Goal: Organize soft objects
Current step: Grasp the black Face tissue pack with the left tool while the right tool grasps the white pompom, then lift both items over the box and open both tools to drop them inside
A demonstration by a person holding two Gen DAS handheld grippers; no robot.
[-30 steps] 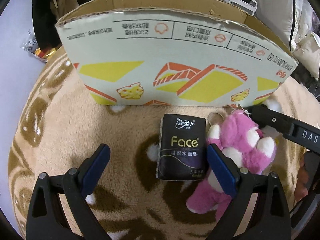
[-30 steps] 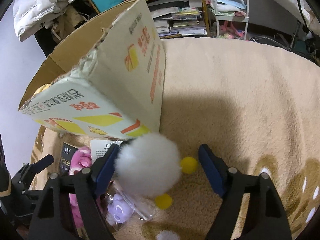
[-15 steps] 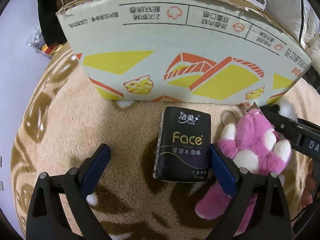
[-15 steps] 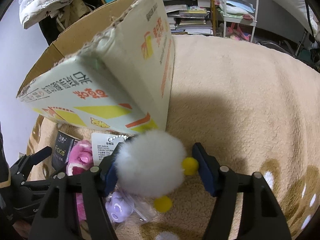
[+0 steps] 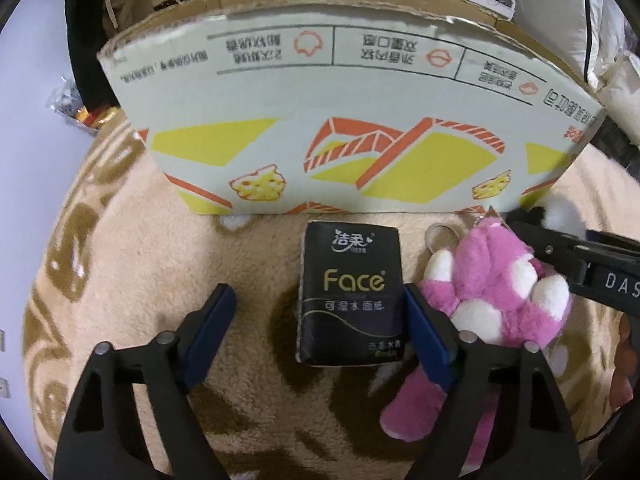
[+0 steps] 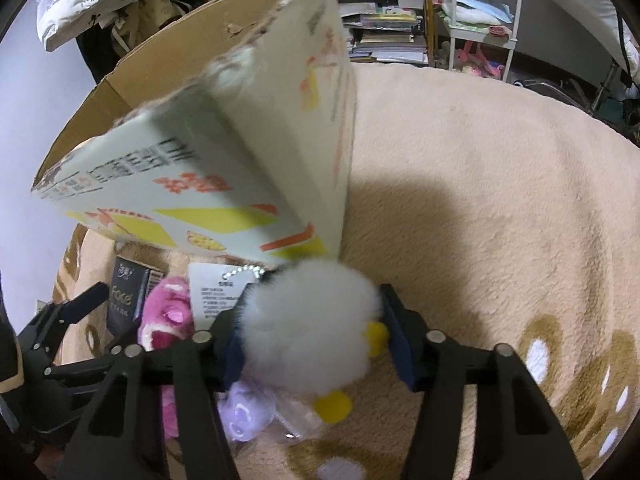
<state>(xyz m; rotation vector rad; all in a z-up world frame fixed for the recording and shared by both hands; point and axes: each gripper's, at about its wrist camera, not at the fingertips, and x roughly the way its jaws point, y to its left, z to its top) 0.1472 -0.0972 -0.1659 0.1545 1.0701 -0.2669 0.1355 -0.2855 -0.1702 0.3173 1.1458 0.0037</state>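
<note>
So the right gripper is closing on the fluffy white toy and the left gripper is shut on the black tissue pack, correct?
Not quite. The left gripper is open, with the black tissue pack lying between its fingers ungrasped, as the left wrist view shows. The right gripper is indeed closing on the fluffy white toy.

A beige blanket [image 6: 480, 200] with brown patterns covers the surface. Behind it stand a shelf of stacked books [image 6: 384, 36] and what may be a white rack [image 6: 480, 12].
</note>
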